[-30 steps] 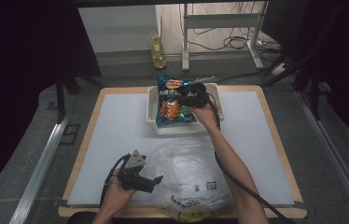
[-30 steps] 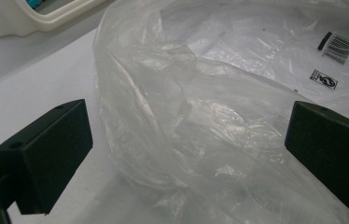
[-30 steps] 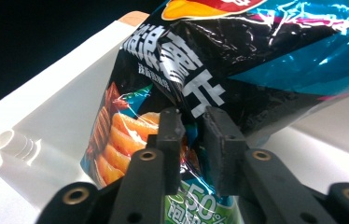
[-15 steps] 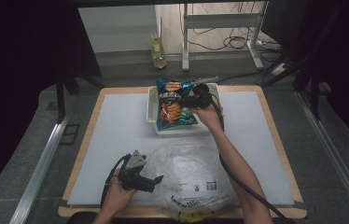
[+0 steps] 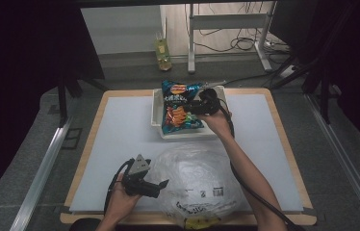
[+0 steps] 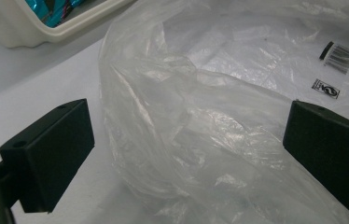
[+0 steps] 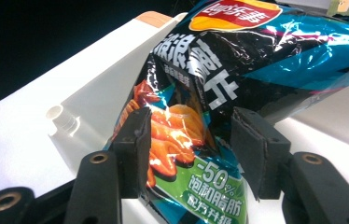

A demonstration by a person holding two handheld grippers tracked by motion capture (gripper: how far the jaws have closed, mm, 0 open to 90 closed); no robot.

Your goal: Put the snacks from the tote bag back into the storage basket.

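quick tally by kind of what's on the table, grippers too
chip bag: 1
white bin: 1
clear plastic bag: 1
hand-held grippers: 2, left hand-held gripper and right hand-held gripper
total: 5

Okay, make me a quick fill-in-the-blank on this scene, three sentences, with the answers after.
1. The right gripper is shut on the ____ bag.
2. The chip bag sits in a white ____.
3. The left gripper is open beside a clear ____ bag.

Answers: chip; tray; plastic
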